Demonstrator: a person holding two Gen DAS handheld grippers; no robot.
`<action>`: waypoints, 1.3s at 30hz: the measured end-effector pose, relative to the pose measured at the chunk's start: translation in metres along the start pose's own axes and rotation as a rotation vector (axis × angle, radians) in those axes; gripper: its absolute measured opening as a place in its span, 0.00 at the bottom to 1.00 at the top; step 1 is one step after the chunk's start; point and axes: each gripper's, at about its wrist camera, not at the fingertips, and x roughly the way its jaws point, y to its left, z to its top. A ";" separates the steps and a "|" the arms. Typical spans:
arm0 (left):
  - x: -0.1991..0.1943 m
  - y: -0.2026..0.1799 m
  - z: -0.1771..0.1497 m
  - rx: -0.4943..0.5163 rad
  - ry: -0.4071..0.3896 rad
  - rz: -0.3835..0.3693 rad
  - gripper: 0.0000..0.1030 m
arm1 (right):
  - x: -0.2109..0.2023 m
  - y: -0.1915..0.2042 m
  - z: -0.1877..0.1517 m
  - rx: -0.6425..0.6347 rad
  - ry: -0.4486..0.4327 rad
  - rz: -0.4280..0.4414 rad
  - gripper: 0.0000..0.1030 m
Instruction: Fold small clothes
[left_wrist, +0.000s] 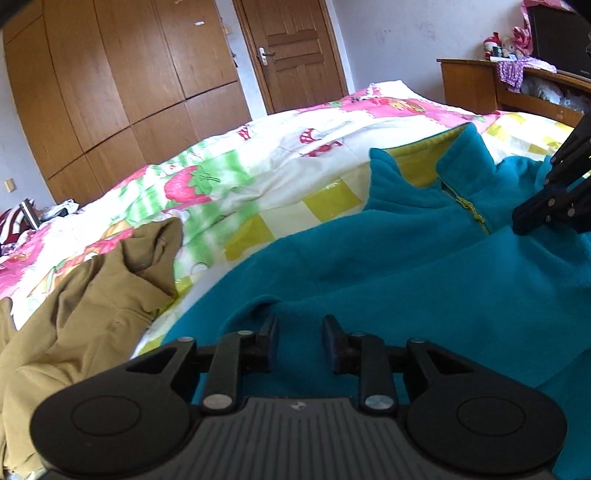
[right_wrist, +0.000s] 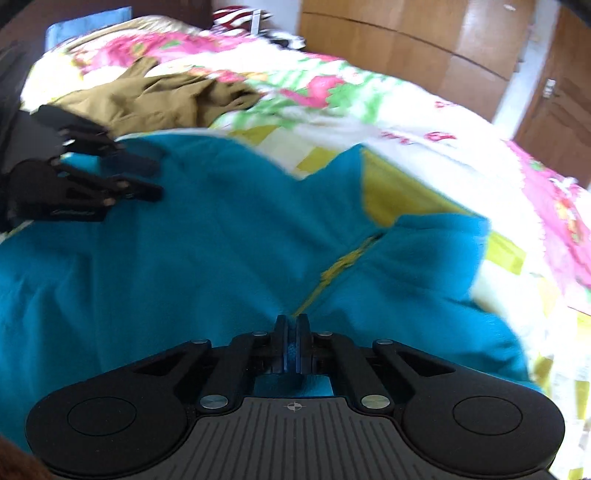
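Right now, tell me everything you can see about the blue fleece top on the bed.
The blue fleece top is a teal, fuzzy-looking pullover with a stand-up collar, yellow-green lining and a short yellow-green zipper at the neck. It lies spread front-up, somewhat rumpled, on the patterned quilt, next to an olive-brown garment. The right gripper is shut on a pinch of fleece just below the zipper. The left gripper is over the fabric, fingers apart.

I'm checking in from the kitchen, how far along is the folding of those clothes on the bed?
Barely begun. Done: nothing looks folded. In hand: the teal fleece lies spread on the quilt, collar open; the right hand-held gripper is shut near its zipper, though a pinch of fabric can't be confirmed, and the left hand-held gripper is open over it. Left: folding the fleece, then the crumpled tan garment.
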 end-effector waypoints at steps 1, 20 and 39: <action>-0.002 0.003 -0.003 -0.012 -0.003 0.017 0.40 | -0.001 -0.005 0.002 0.021 -0.011 -0.029 0.01; -0.018 0.056 -0.030 -0.185 -0.025 -0.068 0.37 | 0.022 0.087 0.076 -0.137 -0.133 0.036 0.18; -0.139 0.131 -0.125 -0.513 0.003 -0.018 0.34 | 0.038 0.170 0.147 -0.264 -0.122 -0.152 0.27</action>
